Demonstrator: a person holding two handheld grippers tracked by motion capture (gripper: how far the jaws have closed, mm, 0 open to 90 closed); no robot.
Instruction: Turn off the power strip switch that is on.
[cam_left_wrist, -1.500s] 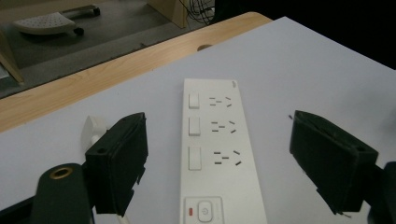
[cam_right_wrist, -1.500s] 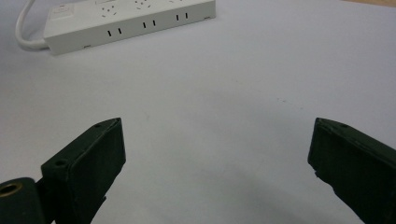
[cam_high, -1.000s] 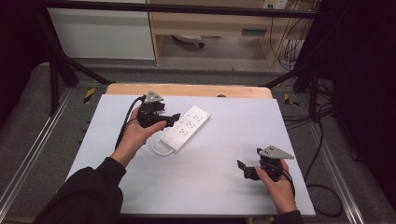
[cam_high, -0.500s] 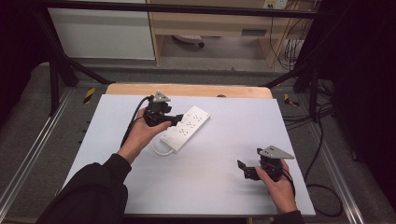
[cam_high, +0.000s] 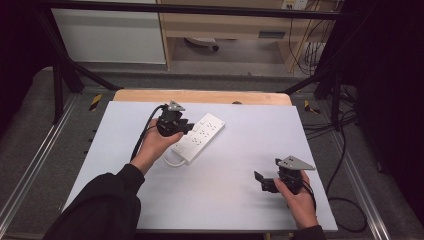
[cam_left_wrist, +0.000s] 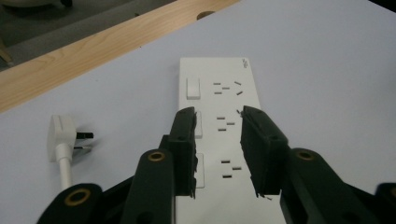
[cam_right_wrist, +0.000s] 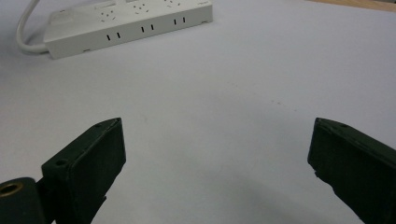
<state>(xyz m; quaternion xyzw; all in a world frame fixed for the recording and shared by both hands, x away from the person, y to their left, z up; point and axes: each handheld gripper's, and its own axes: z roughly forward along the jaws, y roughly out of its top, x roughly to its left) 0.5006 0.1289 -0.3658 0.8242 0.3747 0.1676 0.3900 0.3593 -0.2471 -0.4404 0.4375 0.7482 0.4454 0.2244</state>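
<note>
A white power strip (cam_high: 201, 136) lies slantwise on the white table (cam_high: 225, 205), and it also shows in the left gripper view (cam_left_wrist: 219, 88) and the right gripper view (cam_right_wrist: 126, 23). My left gripper (cam_high: 187, 129) hovers over its near half. Its jaws (cam_left_wrist: 217, 116) have just been closing; they stand a narrow gap apart above the sockets and grip nothing. Beside the strip lies its white plug (cam_left_wrist: 60, 135) on its cable. My right gripper (cam_high: 262, 181) rests low at the table's front right, jaws (cam_right_wrist: 217, 128) wide open and nothing between them.
The strip's cable (cam_high: 170, 161) loops out from its near end by the left hand. A wooden strip (cam_high: 200, 96) runs along the table's far edge. Black frame rails and floor cables flank the table.
The left gripper has shifted right and lower onto the power strip, and its jaws have drawn closer together. The right gripper has stayed where it was.
</note>
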